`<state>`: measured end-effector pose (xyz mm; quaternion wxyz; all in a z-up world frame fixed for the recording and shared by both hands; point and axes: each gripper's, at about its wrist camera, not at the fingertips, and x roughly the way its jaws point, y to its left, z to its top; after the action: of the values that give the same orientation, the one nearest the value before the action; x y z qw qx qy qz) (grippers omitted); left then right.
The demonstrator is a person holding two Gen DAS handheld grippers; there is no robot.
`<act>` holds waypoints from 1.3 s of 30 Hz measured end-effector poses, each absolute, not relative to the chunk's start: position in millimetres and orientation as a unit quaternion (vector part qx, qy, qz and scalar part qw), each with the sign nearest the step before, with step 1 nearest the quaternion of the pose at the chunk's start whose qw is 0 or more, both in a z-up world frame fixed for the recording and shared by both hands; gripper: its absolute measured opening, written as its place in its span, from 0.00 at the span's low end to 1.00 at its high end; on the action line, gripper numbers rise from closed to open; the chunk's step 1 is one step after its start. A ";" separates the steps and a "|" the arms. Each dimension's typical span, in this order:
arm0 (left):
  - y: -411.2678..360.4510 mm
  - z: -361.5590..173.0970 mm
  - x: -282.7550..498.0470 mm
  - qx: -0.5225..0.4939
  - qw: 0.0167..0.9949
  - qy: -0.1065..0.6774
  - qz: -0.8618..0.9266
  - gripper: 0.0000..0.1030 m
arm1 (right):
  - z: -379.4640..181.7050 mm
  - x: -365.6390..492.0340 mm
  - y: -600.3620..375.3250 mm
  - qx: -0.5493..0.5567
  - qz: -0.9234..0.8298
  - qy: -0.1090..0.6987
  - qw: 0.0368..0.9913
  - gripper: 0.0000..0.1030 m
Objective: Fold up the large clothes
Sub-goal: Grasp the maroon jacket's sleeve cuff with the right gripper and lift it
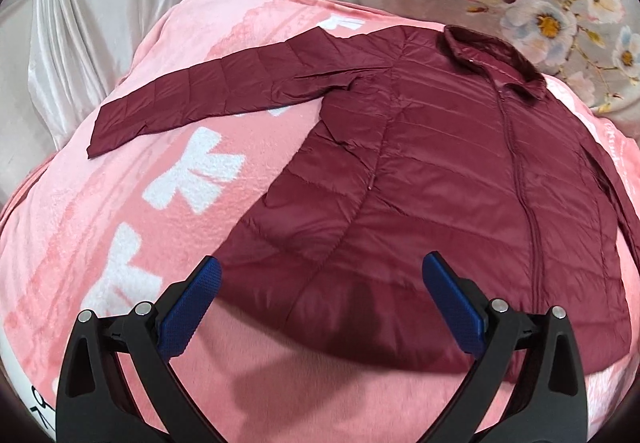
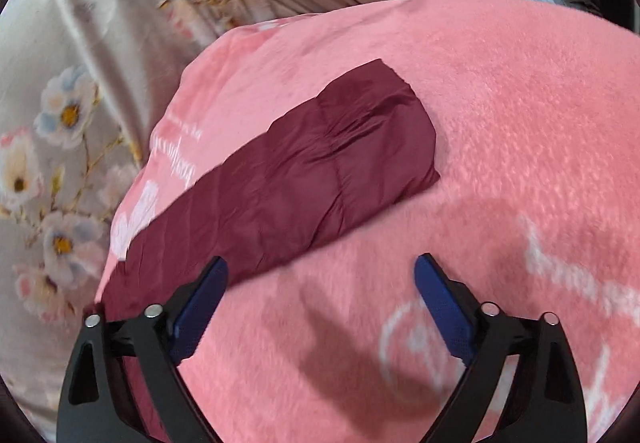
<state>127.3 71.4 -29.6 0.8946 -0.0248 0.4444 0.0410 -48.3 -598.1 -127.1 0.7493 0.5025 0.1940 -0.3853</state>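
Left wrist view: maroon quilted jacket point(image 1: 440, 171) spread flat, front up and zipped, on pink blanket point(image 1: 120, 203), one sleeve point(image 1: 208, 91) stretched out to the side, far sleeve cut off at frame edge; left claw point(image 1: 320, 279) wide open over the hem, holding nothing. Right wrist view, somewhat blurred: other sleeve point(image 2: 320, 171) lying flat on the blanket, its shoulder end hidden behind a finger; right claw point(image 2: 320, 275) wide open, empty, just beside that sleeve.
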 end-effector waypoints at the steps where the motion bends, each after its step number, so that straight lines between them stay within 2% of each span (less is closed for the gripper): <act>1: 72.1 -30.6 132.0 -0.024 0.894 0.444 0.045 0.95 | -128.1 -45.2 -602.2 0.500 -0.397 0.180 0.748 0.72; 2: 72.4 -31.6 136.3 -0.023 0.894 0.445 0.049 0.95 | -128.6 -43.5 -605.4 0.496 -0.402 0.176 0.750 0.64; 4: 73.7 -33.7 142.0 -0.023 0.893 0.446 0.052 0.95 | -128.6 -30.5 -615.8 0.486 -0.404 0.181 0.754 0.30; 5: 74.5 -34.7 146.6 -0.023 0.893 0.446 0.055 0.95 | -124.5 -19.6 -619.6 0.478 -0.405 0.186 0.757 0.22; 6: 75.3 -35.3 149.9 -0.023 0.893 0.447 0.058 0.95 | -117.6 -10.5 -619.8 0.468 -0.400 0.182 0.767 0.06; 7: 76.0 -36.0 152.4 -0.023 0.892 0.447 0.060 0.95 | -106.5 0.7 -617.0 0.453 -0.391 0.174 0.782 0.04; 11: 77.6 -38.7 163.3 -0.022 0.892 0.447 0.070 0.95 | -33.6 56.8 -583.6 0.360 -0.342 0.148 0.855 0.03; 14: 77.6 -39.6 169.4 -0.024 0.891 0.447 0.075 0.95 | 29.7 123.3 -518.7 0.268 -0.245 0.141 0.921 0.03; 17: 79.7 -38.8 170.4 -0.026 0.892 0.445 0.077 0.95 | 51.7 166.5 -461.1 0.225 -0.184 0.152 0.945 0.05; 18: 81.0 -38.1 169.7 -0.025 0.892 0.445 0.077 0.95 | 49.4 172.3 -452.1 0.230 -0.174 0.155 0.945 0.15; 19: 83.0 -37.6 168.6 -0.025 0.892 0.444 0.077 0.95 | 42.5 176.2 -444.0 0.241 -0.164 0.164 0.942 0.33; 20: 85.4 -37.6 168.2 -0.026 0.892 0.444 0.078 0.95 | 30.2 177.0 -438.0 0.254 -0.161 0.175 0.938 0.47; 21: 88.3 -37.9 167.6 -0.027 0.892 0.445 0.078 0.95 | 15.0 172.9 -435.8 0.263 -0.173 0.182 0.931 0.67; 22: 90.6 -38.6 167.1 -0.028 0.891 0.446 0.078 0.95 | -1.5 164.6 -437.6 0.269 -0.196 0.188 0.924 0.72; 27: 98.2 -47.8 167.9 -0.038 0.886 0.458 0.067 0.95 | -80.6 98.2 -490.7 0.340 -0.303 0.235 0.858 0.73; 31: 87.5 -51.6 170.0 -0.036 0.886 0.460 0.046 0.95 | -126.5 17.8 -547.1 0.441 -0.390 0.207 0.781 0.74; 34: 77.2 -51.8 171.3 -0.036 0.887 0.460 0.031 0.95 | -143.3 -20.7 -582.0 0.494 -0.406 0.159 0.752 0.69; 36: 73.0 -50.6 171.3 -0.033 0.888 0.458 0.026 0.95 | -143.2 -23.0 -596.4 0.496 -0.420 0.148 0.745 0.61; 37: 71.8 -49.6 171.1 -0.032 0.888 0.457 0.026 0.95 | -139.8 -17.2 -602.4 0.488 -0.427 0.152 0.746 0.32; 38: 71.7 -48.9 171.1 -0.031 0.889 0.456 0.026 0.95 | -135.8 -8.6 -604.9 0.483 -0.426 0.155 0.749 0.15; 39: 72.5 -48.0 171.2 -0.030 0.890 0.454 0.029 0.95 | -131.0 1.9 -609.0 0.479 -0.420 0.162 0.753 0.06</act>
<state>171.2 72.5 -48.0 0.8899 -0.0299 0.4542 0.0291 1.9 -609.0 -131.0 0.7533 0.4794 0.1615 -0.4204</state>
